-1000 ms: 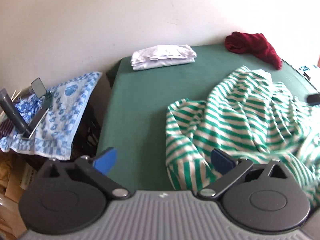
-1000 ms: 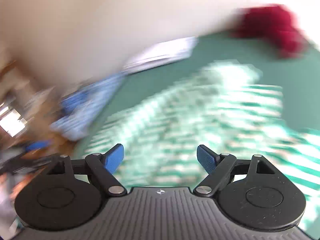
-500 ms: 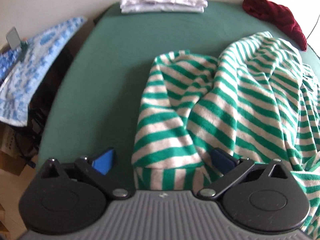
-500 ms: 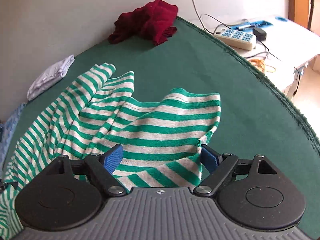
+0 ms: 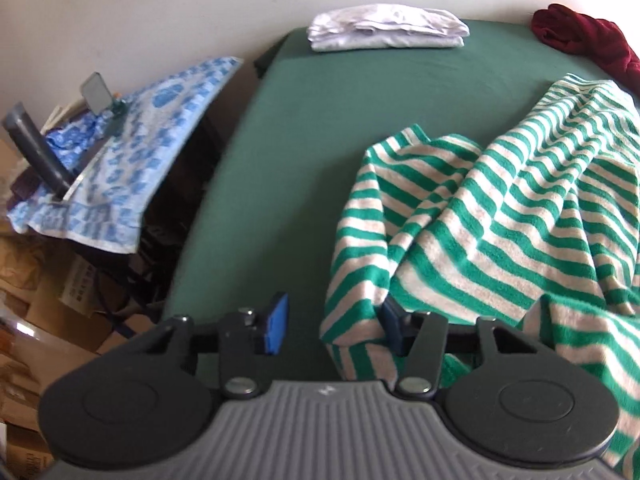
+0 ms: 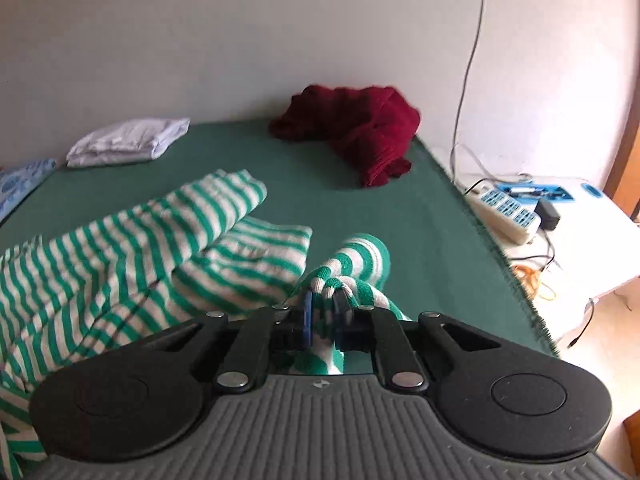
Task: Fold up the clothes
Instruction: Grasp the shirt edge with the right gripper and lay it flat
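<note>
Now the right claw [image 6: 323,312] has pinched the soft striped top [image 6: 132,248] at its edge; left claw [image 5: 332,322], jaws apart, straddles the limp hem.

The right gripper [image 6: 323,314] was held low and pointed toward the far wall, its two blue pads drawn close together and clamped on a bunched fold of the striped shirt [image 6: 352,264]. The left gripper [image 5: 334,322] was aimed forward along the near edge with its pads well apart, the right pad tucked under the shirt's edge.
</note>
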### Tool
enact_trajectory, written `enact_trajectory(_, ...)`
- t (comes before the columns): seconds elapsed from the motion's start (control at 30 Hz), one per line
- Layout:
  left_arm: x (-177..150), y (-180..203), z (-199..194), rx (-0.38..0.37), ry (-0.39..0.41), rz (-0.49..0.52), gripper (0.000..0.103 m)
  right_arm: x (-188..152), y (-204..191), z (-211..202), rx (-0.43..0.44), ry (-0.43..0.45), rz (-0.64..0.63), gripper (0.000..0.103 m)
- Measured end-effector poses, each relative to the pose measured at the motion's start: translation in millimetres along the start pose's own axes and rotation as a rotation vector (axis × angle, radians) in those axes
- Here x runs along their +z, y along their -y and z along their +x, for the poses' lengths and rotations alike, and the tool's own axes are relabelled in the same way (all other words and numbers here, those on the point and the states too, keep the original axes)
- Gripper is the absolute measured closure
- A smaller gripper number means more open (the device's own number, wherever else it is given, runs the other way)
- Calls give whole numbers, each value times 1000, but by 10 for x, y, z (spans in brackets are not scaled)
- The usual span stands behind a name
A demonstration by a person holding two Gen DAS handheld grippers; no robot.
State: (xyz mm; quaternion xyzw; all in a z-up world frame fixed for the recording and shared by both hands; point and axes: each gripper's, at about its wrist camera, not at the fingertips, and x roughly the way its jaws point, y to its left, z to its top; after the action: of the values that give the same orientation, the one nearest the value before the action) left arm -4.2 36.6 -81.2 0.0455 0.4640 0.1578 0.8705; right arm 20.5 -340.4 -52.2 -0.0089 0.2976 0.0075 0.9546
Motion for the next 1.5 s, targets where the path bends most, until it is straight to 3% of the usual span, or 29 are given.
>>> enact_trajectory(0.1, -80, -177, -110, -15, -9, -23, 53, 156, 261, -276, -67, 95, 20, 94)
enact_trajectory(0.27, -276, -174, -222, 27, -46, 37, 53, 106, 816, -605, -212, 113, 131, 95)
enact_trajectory(0.3, -308, -179, -250, 32, -51, 44, 53, 46, 890, -614, -237, 75, 131, 95)
enact_trajectory(0.4, -314, -246, -334, 61, -39, 39, 52, -199, 1032, -403, -174, -224, 119, 88)
enact_trajectory(0.47, -189, -293, -412, 58, 8, 13, 46, -298, 1073, -314, -134, -359, 146, 82)
enact_trajectory(0.5, -90, -268, -449, 36, 48, 9, 44, -267, 1083, -359, -146, -325, 174, 79)
enact_trajectory(0.57, 108, -219, -524, -8, 128, 1, 25, -82, 1084, -491, -163, -180, 255, 55)
enact_trajectory(0.63, 305, -122, -558, -60, 202, 1, 17, 130, 982, -512, -102, -53, 333, 42)
enact_trajectory(0.67, 401, -1, -514, -97, 228, 15, 16, 203, 900, -454, -44, -25, 347, 41)
enact_trajectory(0.73, 584, 341, -349, -166, 240, 58, 17, 309, 666, -130, 103, -85, 312, 44)
enact_trajectory(0.8, 732, 639, -140, -206, 212, 108, 20, 338, 394, 256, 161, -159, 259, 48)
enact_trajectory(0.9, 896, 943, 206, -248, 165, 192, 15, 306, 23, 756, 159, -217, 169, 50)
enact_trajectory(1.03, 947, 1250, 556, -224, 129, 304, 11, 218, -306, 1139, 98, -281, 49, 48)
enact_trajectory(1.1, 949, 1349, 671, -240, 110, 335, 16, 195, -375, 1195, 59, -273, 24, 46)
enact_trajectory(1.13, 946, 1364, 681, -262, 115, 333, 25, 203, -399, 1205, 62, -269, 15, 49)
enact_trajectory(1.23, 1001, 1452, 708, -329, 113, 336, 54, 249, -455, 1239, 109, -266, 8, 92)
enact_trajectory(1.33, 1078, 1558, 759, -297, 131, 353, 79, 597, -443, 1313, 38, -171, -18, 93)
enact_trajectory(1.43, 1175, 1574, 840, -217, 145, 360, 81, 946, -430, 1386, -33, -76, -44, 95)
enact_trajectory(1.5, 1234, 1513, 937, -85, 164, 354, 85, 1179, -421, 1435, -81, -12, -61, 96)
